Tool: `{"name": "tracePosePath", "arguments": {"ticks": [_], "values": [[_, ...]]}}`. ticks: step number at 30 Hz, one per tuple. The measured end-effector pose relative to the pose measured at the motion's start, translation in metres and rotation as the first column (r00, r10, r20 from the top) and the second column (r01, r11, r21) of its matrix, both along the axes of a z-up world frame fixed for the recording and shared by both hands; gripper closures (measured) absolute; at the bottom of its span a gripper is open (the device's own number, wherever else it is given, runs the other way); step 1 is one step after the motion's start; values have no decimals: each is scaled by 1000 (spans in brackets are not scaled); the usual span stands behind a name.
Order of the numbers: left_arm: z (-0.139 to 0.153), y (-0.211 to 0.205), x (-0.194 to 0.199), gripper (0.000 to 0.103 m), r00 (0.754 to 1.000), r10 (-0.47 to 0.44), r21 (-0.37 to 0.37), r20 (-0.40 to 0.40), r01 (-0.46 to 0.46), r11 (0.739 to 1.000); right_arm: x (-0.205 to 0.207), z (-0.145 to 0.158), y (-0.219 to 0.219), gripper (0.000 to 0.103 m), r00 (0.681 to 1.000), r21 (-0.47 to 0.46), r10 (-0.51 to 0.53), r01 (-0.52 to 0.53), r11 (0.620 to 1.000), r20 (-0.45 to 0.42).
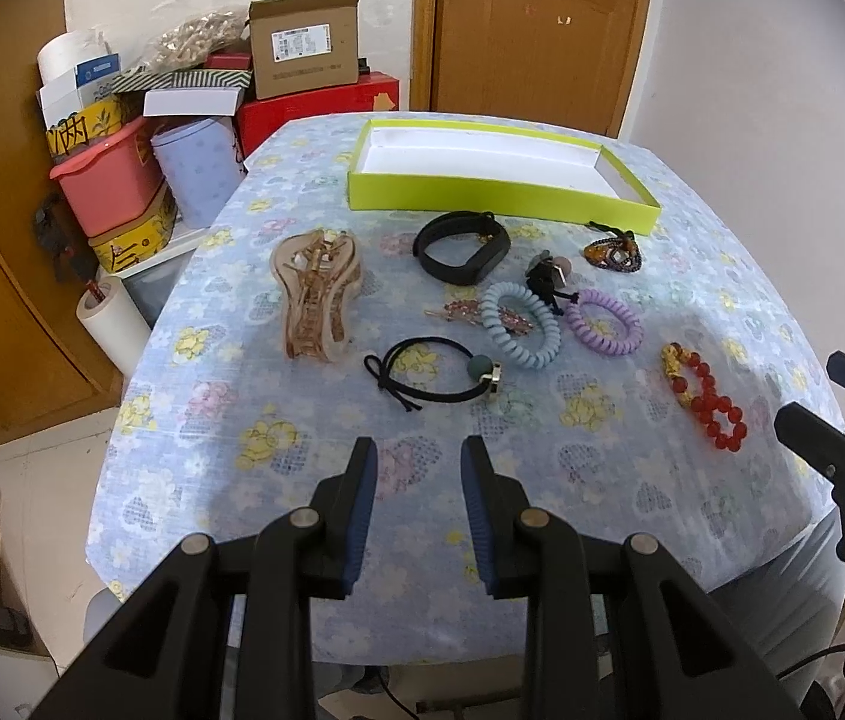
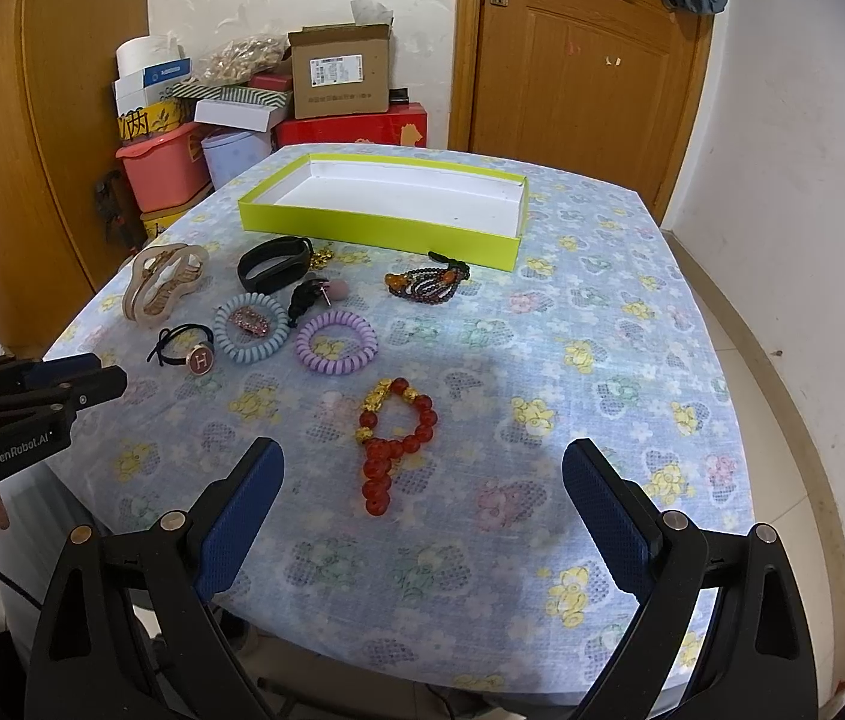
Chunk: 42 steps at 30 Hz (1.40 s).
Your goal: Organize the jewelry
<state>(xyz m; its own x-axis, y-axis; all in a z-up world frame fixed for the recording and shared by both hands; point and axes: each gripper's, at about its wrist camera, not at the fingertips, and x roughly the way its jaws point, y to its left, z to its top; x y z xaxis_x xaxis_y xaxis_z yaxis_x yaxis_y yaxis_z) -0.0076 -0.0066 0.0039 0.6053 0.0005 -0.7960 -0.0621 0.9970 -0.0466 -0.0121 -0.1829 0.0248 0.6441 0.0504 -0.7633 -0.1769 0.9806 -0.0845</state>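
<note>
Right now your left gripper (image 1: 419, 468) hangs part-open and empty over the table's (image 2: 632, 312) near edge, and your right gripper (image 2: 422, 474) stands wide and empty beside it. Between near edge and far edge lie, left to right, the claw clip (image 1: 317, 294), the coil ties (image 1: 521, 324) and the red bead bracelet (image 2: 395, 441), with the green tray (image 2: 386, 222) by the far edge.

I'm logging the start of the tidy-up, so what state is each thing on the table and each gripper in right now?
Green box: open, nothing inside.
Red bead bracelet: loose on the cloth, twisted into a loop with a tail.
Purple coil tie: flat, apart from the others.
Blue coil tie: flat, around a sparkly clip.
Black band: on its edge.
Left gripper: open, holding nothing.
Right gripper: open, holding nothing.
</note>
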Motion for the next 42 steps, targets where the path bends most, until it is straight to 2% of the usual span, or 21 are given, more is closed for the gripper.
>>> {"name": "tracePosePath", "arguments": {"ticks": [8,29,42], "values": [[-1,-1,0,73,1000,2,19,-1,-2,1000,1,0,1,8,1000,2,2,-2,1000,-4],[-1,1,-2,73,1000,-10,-17,8,10,1000,-1,-3,2,8,1000,6,6,-6,1000,-8],[-2,-3,0,73,1000,-15,-5,6,15,1000,0,-4,3,8,1000,7,7,-7,1000,-11]]}}
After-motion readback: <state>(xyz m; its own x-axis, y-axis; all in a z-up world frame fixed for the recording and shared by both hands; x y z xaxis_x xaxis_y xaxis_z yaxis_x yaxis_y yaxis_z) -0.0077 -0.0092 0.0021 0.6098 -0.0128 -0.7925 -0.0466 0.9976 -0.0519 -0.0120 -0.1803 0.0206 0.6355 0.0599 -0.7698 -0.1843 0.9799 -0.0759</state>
